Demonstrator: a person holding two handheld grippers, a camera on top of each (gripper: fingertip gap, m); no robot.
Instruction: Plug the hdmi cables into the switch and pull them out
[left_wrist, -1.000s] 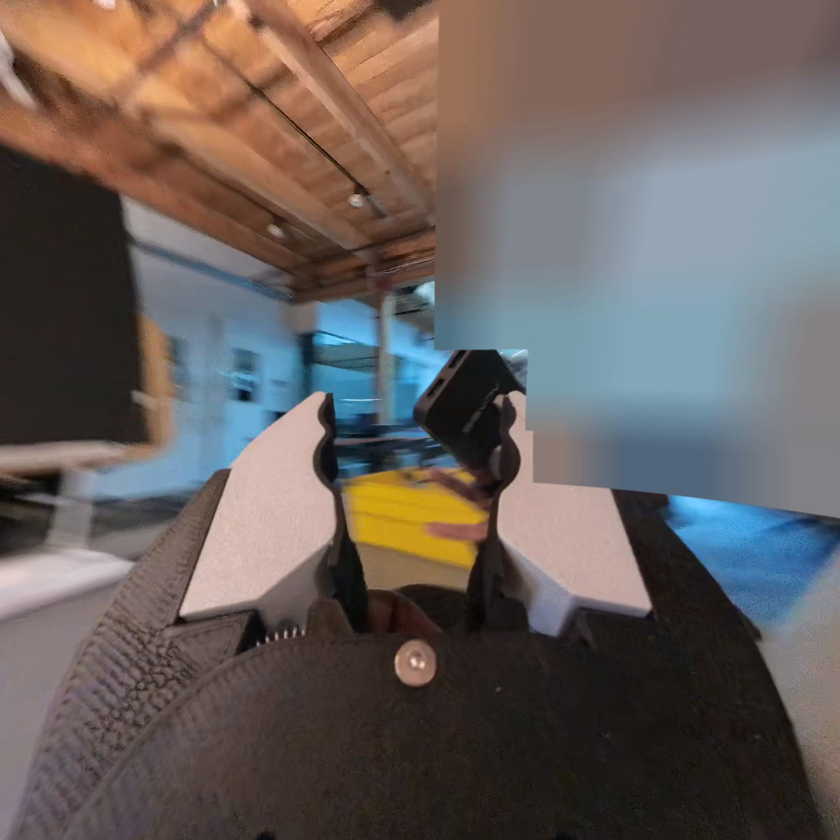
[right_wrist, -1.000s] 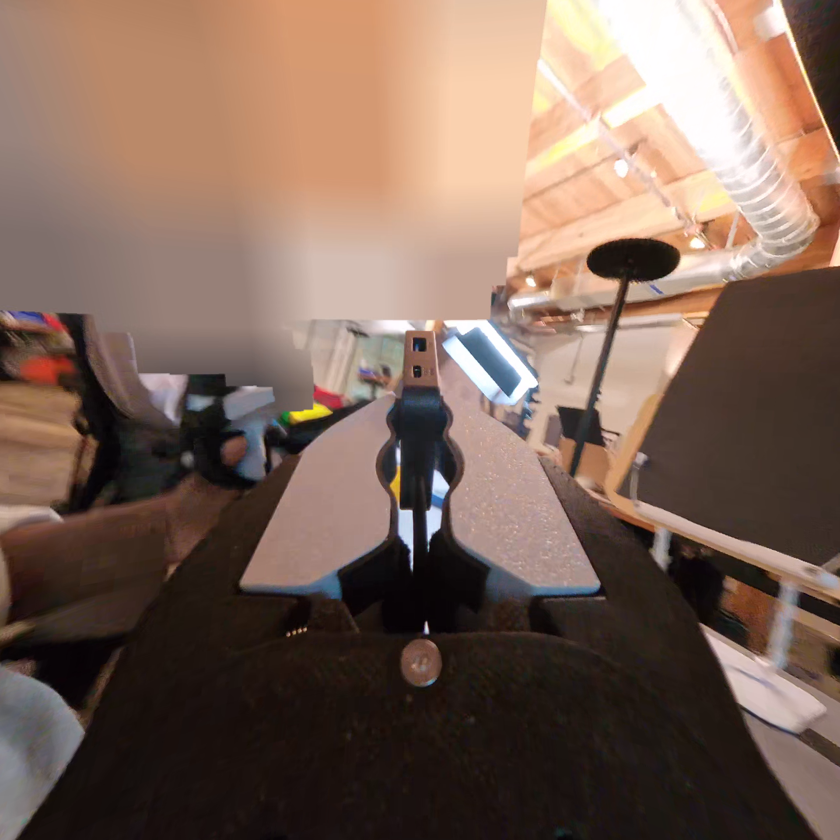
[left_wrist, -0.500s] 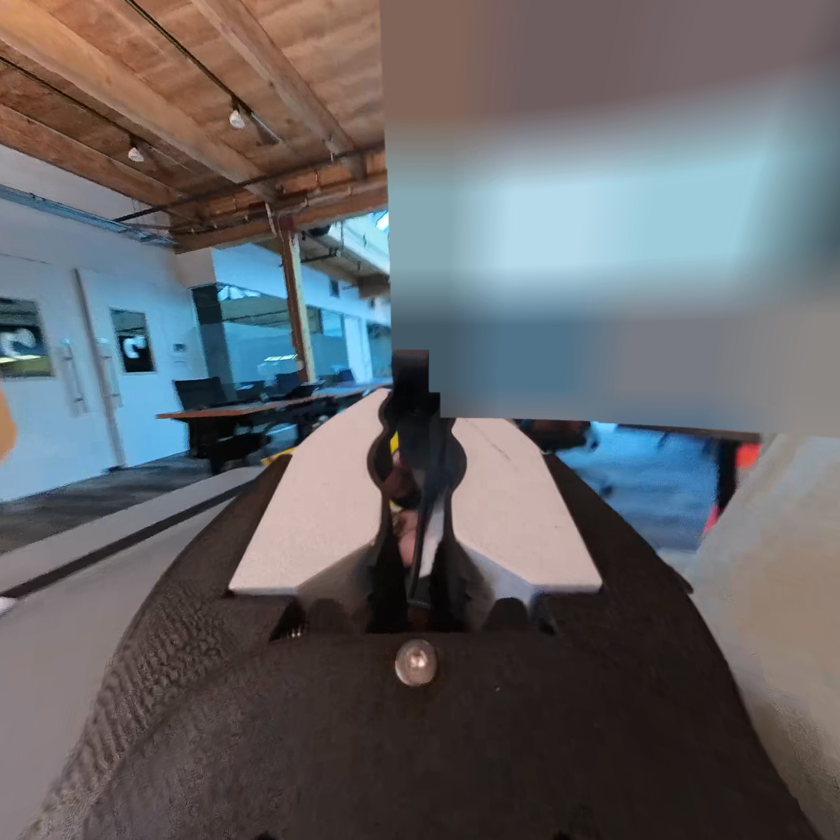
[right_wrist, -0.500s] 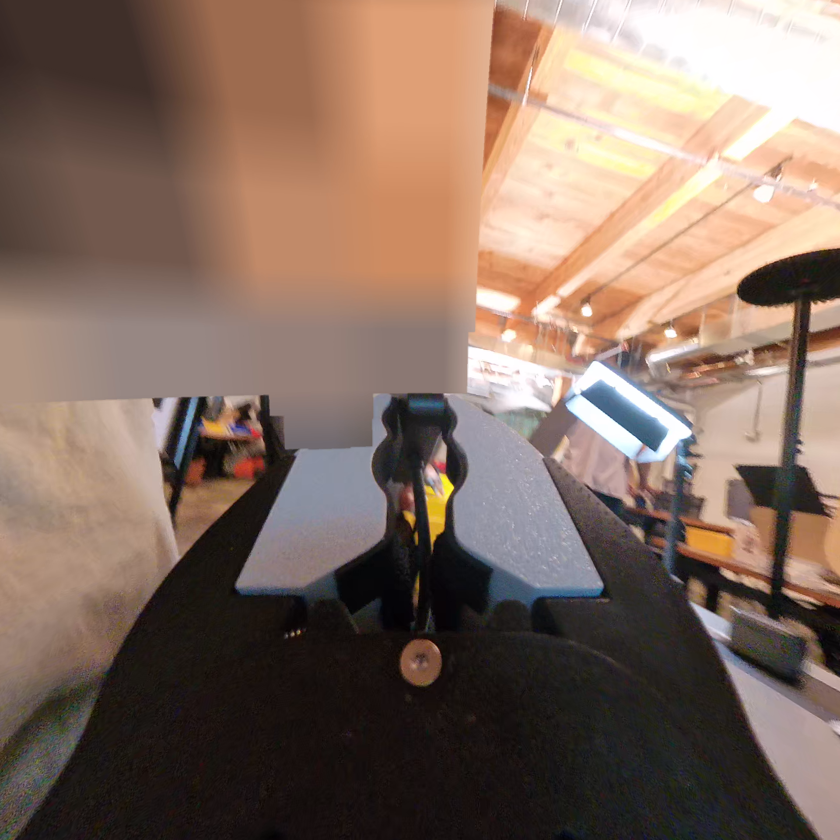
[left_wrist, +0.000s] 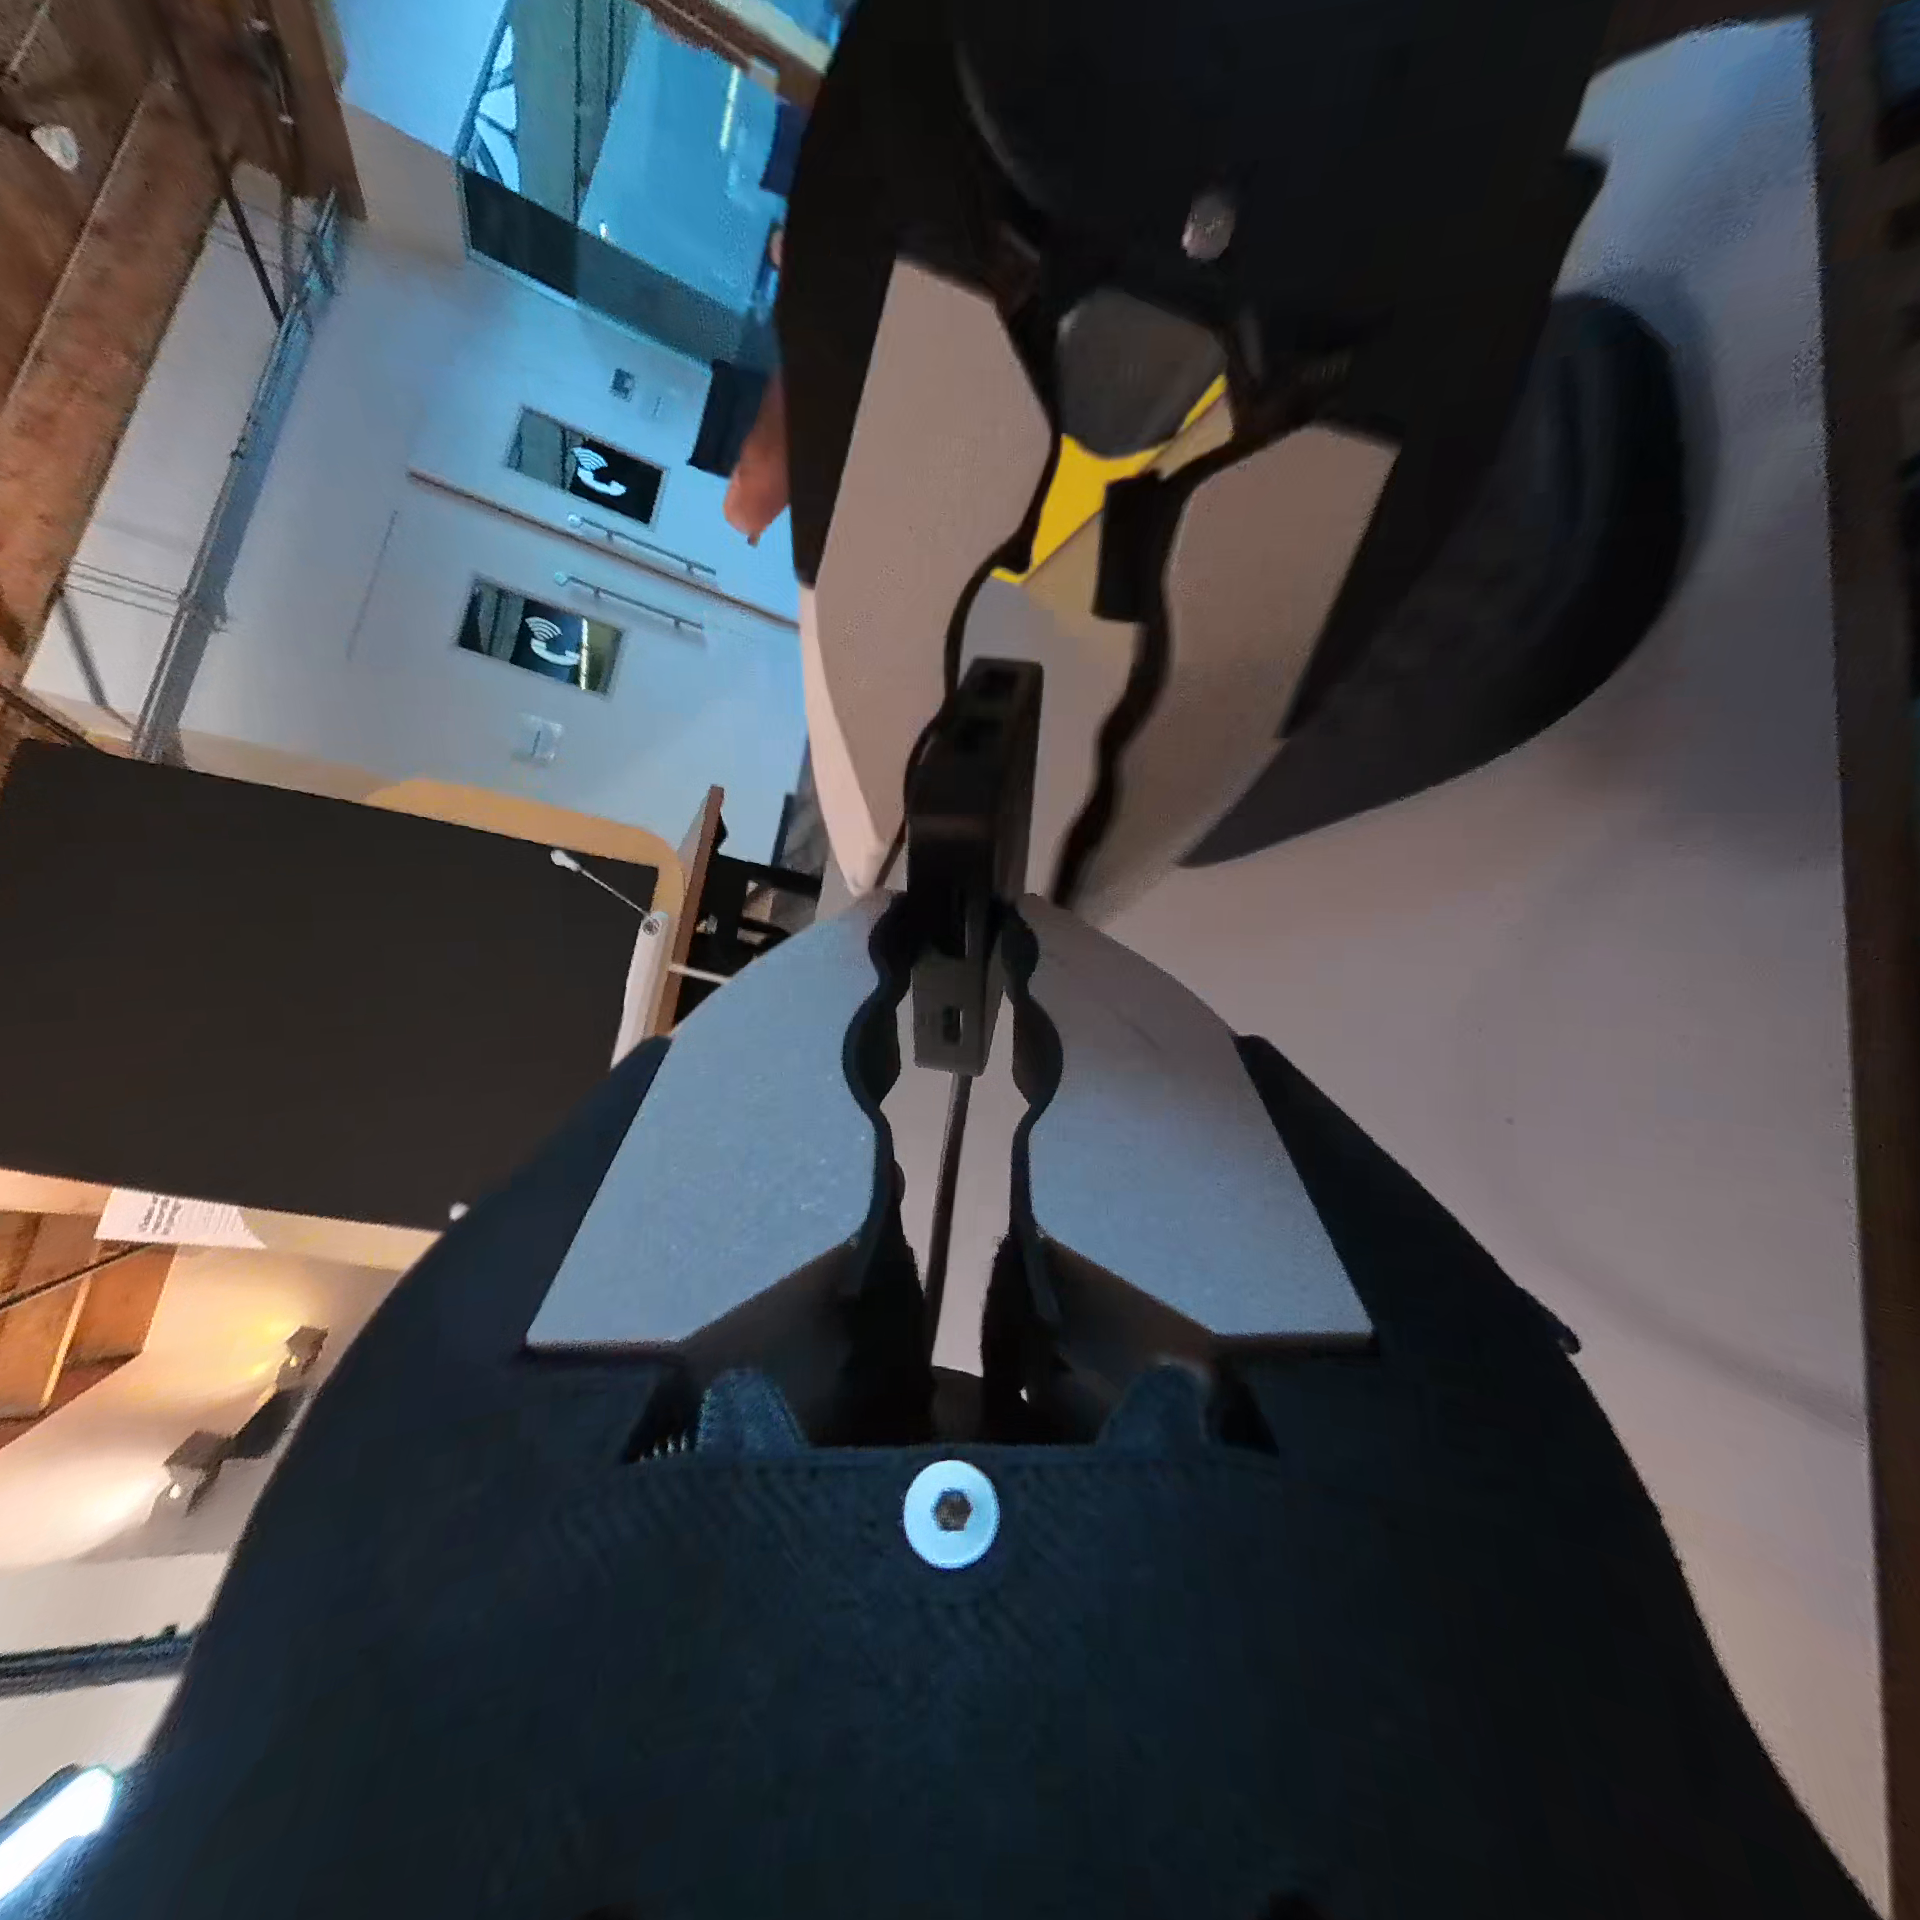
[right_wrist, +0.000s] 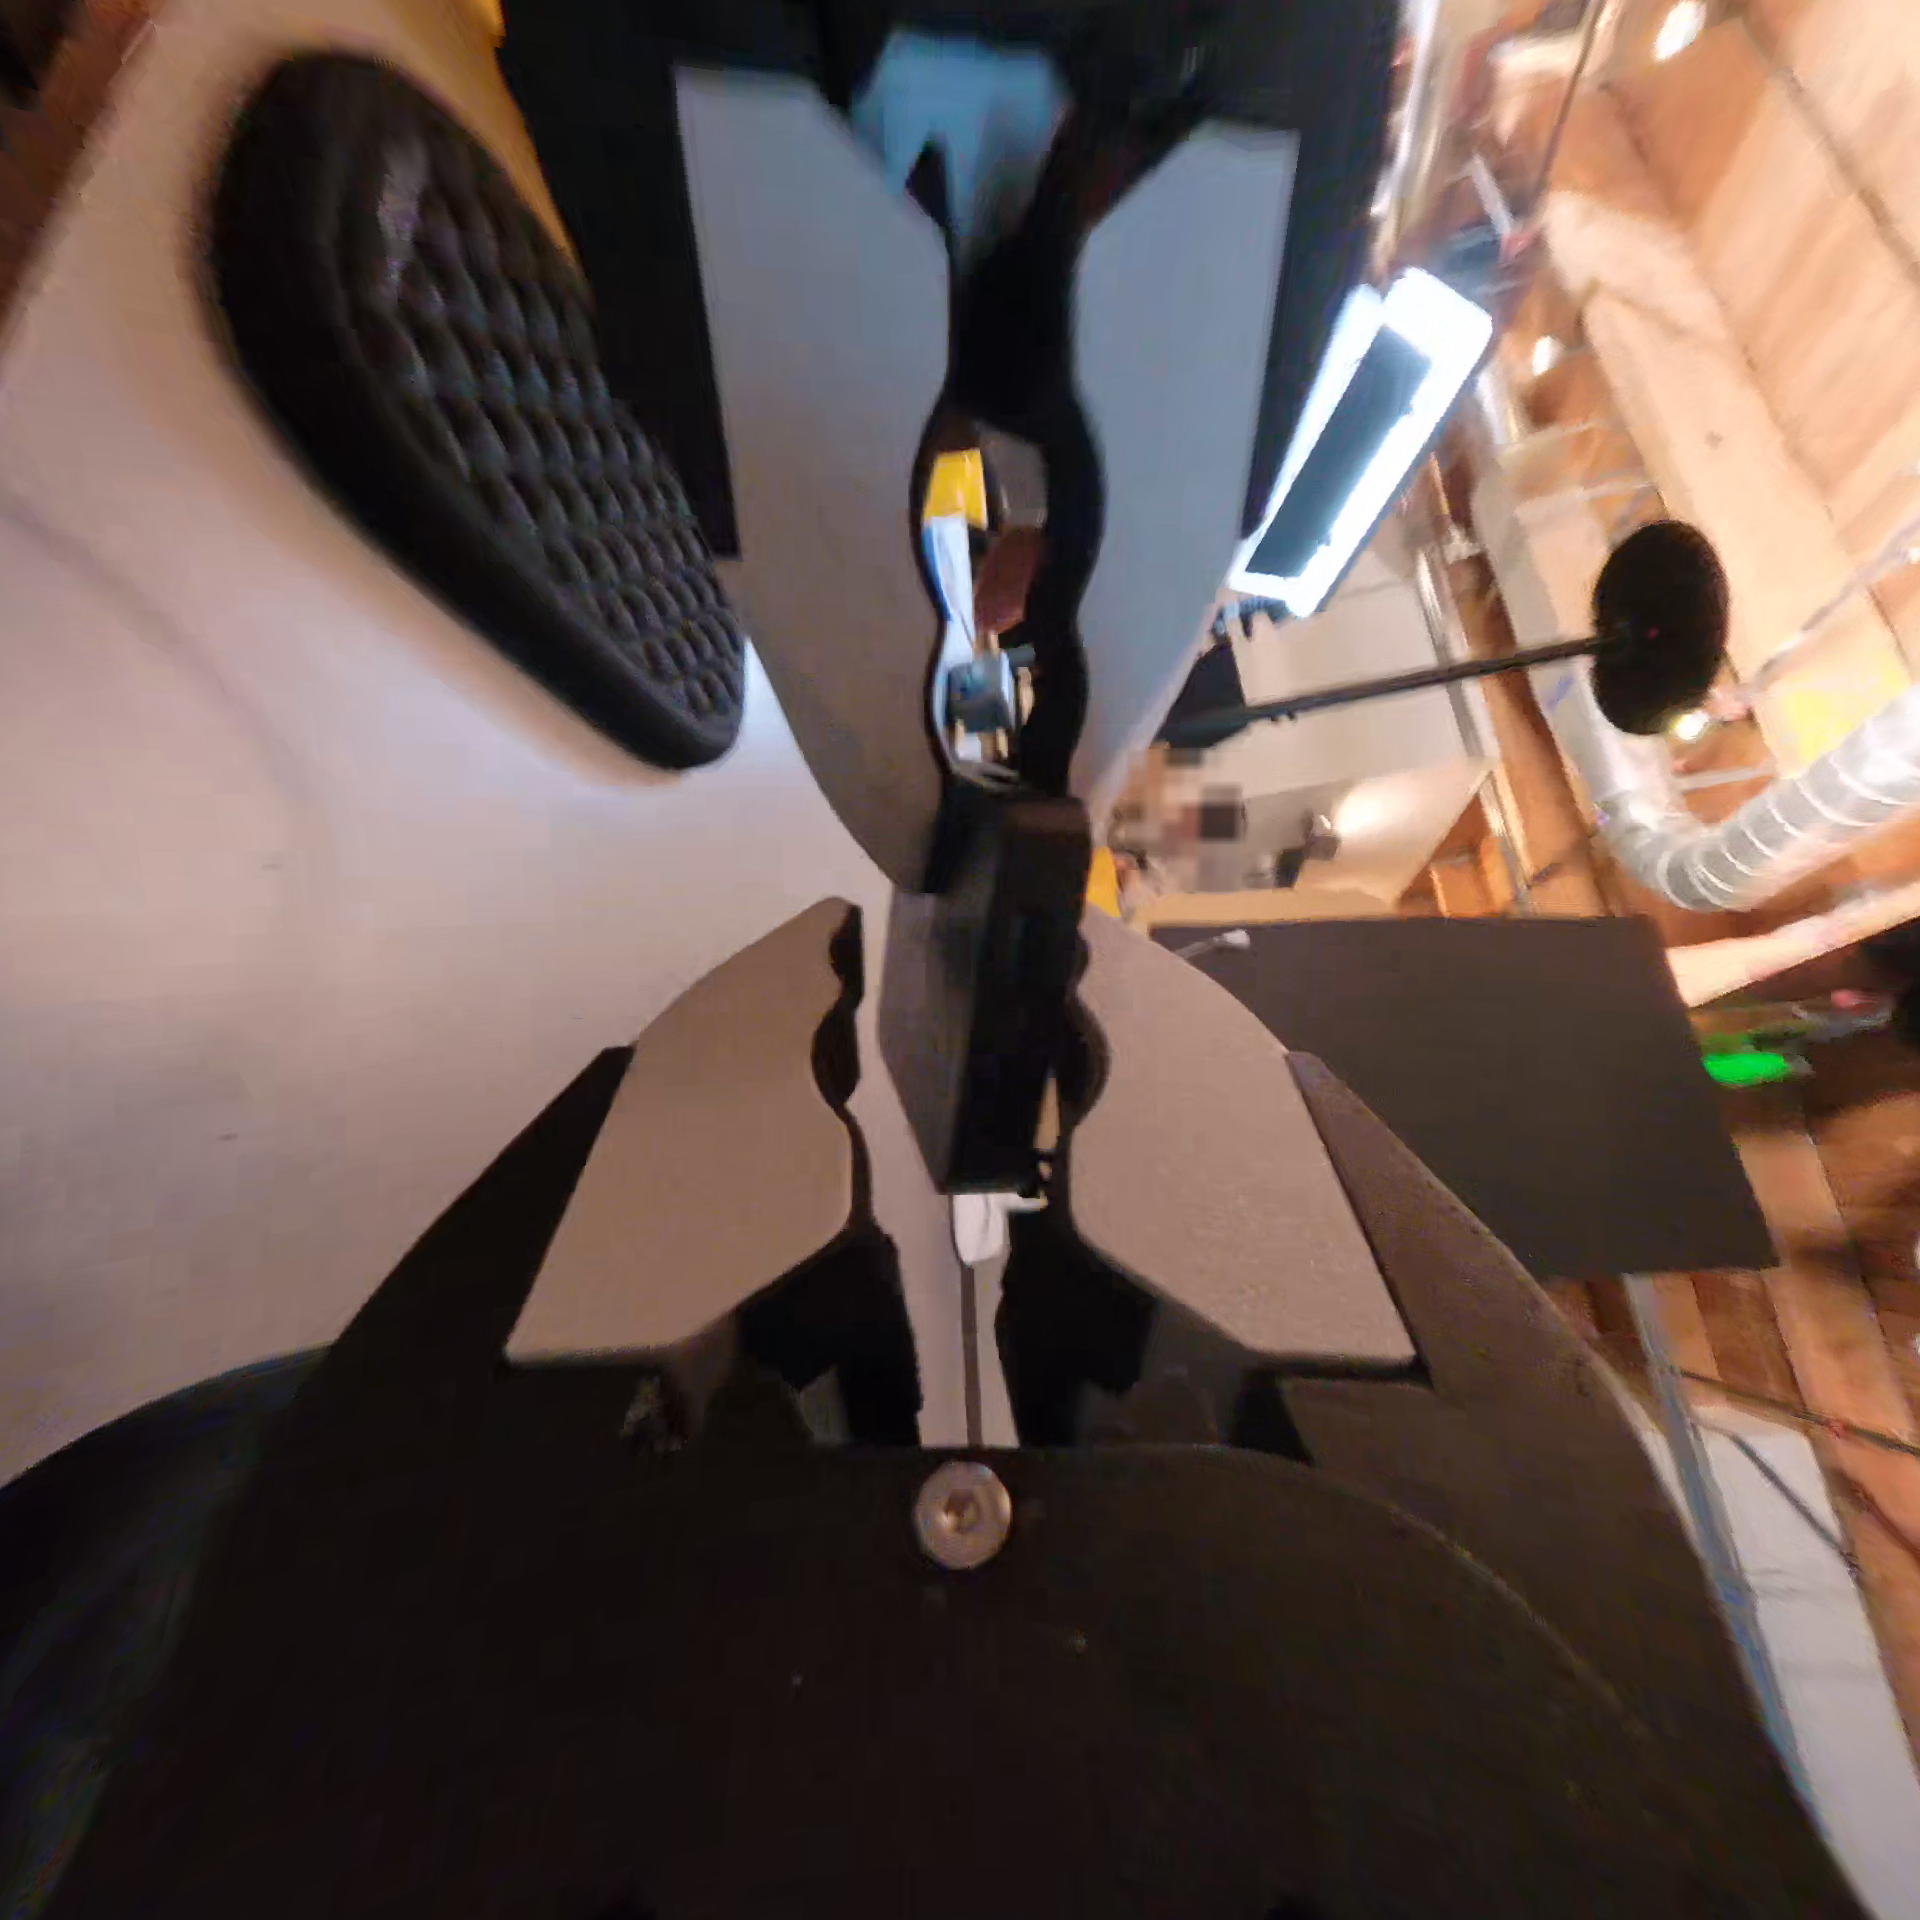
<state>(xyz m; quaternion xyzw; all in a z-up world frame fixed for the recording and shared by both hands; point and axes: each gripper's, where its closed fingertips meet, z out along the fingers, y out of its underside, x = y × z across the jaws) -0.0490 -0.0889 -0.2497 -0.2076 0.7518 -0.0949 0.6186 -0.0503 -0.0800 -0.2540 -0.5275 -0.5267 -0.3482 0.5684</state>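
Two hand-held grippers face tip to tip: the left hand-held gripper (left_wrist: 948, 940) pinches the black switch (left_wrist: 961, 904); the right hand-held gripper (right_wrist: 961, 977), jaws parted, surrounds its far end.

On the left of the left wrist view we see a large black panel (left_wrist: 312, 977) with a rounded pale wood edge, and beyond it a white wall (left_wrist: 436, 582) carrying 2 small dark signs (left_wrist: 587, 483). Wooden beams (left_wrist: 94, 343) run along the far left. In the right wrist view a lit rectangular lamp (right_wrist: 1361, 436) glows at upper right, a black round disc on a thin pole (right_wrist: 1657, 644) stands beside it, and a ribbed silver duct (right_wrist: 1766, 800) curves under the wooden ceiling.
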